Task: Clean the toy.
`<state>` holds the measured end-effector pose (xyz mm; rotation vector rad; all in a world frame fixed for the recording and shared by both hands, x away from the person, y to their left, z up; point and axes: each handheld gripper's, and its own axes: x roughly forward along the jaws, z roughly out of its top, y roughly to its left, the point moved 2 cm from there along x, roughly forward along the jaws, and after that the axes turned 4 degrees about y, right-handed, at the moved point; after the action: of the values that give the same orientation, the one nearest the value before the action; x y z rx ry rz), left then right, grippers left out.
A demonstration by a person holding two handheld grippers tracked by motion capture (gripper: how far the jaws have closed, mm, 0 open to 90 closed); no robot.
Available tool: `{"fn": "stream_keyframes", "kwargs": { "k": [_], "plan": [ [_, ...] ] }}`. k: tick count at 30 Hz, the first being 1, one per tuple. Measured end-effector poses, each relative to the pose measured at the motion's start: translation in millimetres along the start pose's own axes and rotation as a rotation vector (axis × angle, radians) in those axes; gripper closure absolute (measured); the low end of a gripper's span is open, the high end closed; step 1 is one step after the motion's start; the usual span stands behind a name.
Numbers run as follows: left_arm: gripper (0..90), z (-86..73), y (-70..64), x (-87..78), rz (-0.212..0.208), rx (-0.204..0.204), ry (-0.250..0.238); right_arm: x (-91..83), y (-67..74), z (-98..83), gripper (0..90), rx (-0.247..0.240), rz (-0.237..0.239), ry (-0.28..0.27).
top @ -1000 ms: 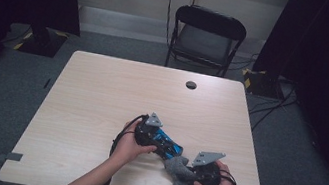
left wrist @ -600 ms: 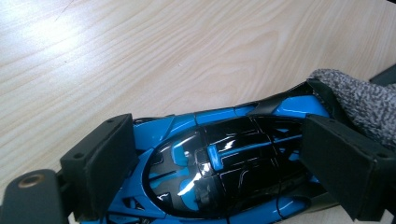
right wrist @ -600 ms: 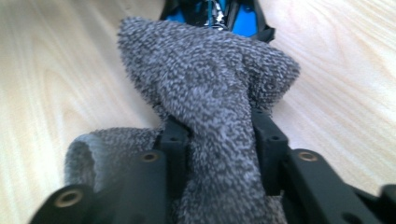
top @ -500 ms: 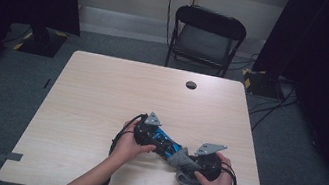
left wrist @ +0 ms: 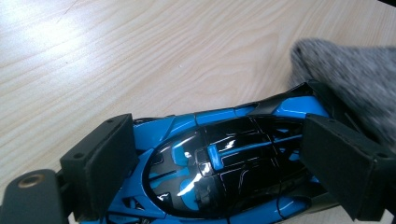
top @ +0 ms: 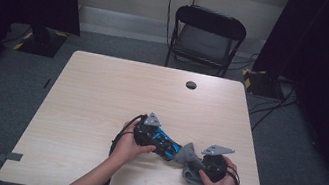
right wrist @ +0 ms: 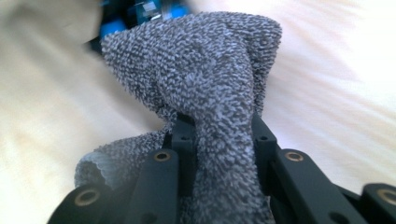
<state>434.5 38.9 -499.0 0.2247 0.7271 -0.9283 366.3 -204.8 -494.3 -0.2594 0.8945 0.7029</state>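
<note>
Gripping blue toy car (left wrist: 224, 163) crosswise: left gripper (left wrist: 224, 172) | right gripper (right wrist: 219, 140) just closed, pinching grey cloth (right wrist: 205, 70)

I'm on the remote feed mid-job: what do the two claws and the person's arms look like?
Each claw has two black jaws with square black pads and brass-coloured pivot rivets. The left claw and right claw both have black bodies, each topped by a grey three-cornered plate. A black cable loops from the left one. The forearms are bare, with no sleeves in view.
</note>
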Motion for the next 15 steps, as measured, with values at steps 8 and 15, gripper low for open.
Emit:
{"fn": "stream_keyframes", "kwargs": {
  "k": [8, 15],
  "plan": [
    [10.8, -0.5, -0.4, 0.0, 0.001, 0.002, -0.003, 1.2, -15.4, 6.4, 70.8, 0.014, -0.128, -0.007],
    [10.7, 0.7, -0.9, 0.3, 0.000, 0.003, 0.007, 3.0, -0.6, 11.5, 70.7, -0.055, -0.130, 0.022]
  ]
}}
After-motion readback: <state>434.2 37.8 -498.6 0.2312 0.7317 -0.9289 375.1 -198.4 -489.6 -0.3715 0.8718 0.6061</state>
